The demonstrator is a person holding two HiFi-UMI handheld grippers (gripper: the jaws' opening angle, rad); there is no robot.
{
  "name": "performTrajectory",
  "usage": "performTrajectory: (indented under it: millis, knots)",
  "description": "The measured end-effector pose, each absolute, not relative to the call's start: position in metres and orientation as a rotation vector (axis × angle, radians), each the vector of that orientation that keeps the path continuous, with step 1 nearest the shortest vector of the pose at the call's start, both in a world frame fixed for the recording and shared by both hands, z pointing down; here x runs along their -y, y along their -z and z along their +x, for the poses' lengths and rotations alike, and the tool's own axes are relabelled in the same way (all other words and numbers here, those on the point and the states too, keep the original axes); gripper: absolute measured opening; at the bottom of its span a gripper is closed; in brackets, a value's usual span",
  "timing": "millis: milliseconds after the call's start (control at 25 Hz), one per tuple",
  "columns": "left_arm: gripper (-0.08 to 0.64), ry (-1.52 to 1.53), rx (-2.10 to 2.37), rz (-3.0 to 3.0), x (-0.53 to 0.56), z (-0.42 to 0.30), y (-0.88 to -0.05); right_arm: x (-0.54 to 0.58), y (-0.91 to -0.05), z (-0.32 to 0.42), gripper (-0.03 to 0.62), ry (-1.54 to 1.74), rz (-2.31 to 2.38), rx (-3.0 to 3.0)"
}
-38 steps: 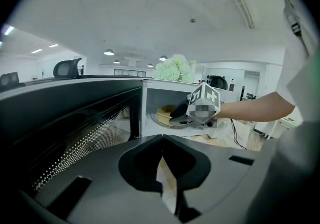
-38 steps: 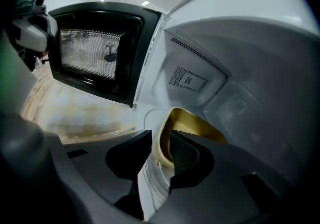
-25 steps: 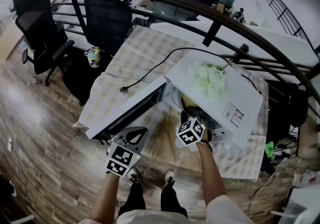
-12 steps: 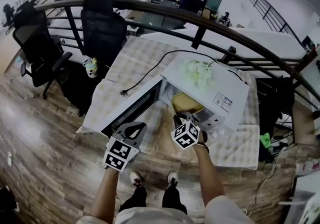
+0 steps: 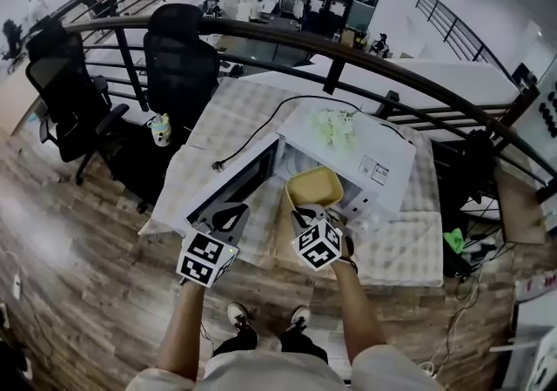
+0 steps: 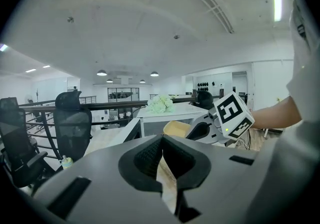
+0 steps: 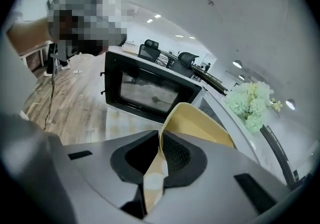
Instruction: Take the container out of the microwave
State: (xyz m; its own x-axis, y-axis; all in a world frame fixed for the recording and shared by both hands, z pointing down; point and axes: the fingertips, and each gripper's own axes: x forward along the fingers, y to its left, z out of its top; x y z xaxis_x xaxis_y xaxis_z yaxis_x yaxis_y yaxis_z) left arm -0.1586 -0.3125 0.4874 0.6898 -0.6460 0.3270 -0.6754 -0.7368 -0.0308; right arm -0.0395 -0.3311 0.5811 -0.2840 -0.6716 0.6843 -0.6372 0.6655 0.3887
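You have open room over the table [image 5: 409, 250] in front of the microwave [image 5: 374, 150]; its swung-open door [image 5: 235, 189] blocks your left side.

The right gripper [image 5: 302, 215] is pulling the yellow container [image 5: 315, 187] out of the microwave [image 5: 370, 158], rim between its slightly opening jaws; the left gripper [image 5: 228, 215] is lifting too.

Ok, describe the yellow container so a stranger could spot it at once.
On the table with the checked cloth stands a white microwave oven, its door swung open. Just in front of its open cavity is a shallow, rounded-square yellow plastic container. It is the only yellow thing there: the oven is white, the flower bunch on top pale greenish-white.
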Motion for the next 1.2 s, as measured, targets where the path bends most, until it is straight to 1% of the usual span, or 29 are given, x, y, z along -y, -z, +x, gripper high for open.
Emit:
performTrajectory:
  millis: [240, 440, 960, 1200]
  knots:
    - [0.017, -0.472, 1.140, 2.835, 0.302, -0.159, -0.459, 0.297, -0.545, -0.052, 0.037, 0.063, 0.990, 2.057]
    - [0.017, -0.450, 1.170, 2.872, 0.297, -0.146, -0.436, 0.285, -0.500, -0.036, 0.036, 0.129, 1.058, 2.074]
    - [0.017, -0.366, 1.199, 3.028, 0.296, -0.083, -0.370, 0.268, -0.367, 0.089, 0.035, 0.202, 1.533, 2.118]
    - [0.017, -0.318, 1.196, 3.094, 0.297, -0.061, -0.344, 0.257, -0.335, 0.128, 0.034, 0.236, 1.648, 2.137]
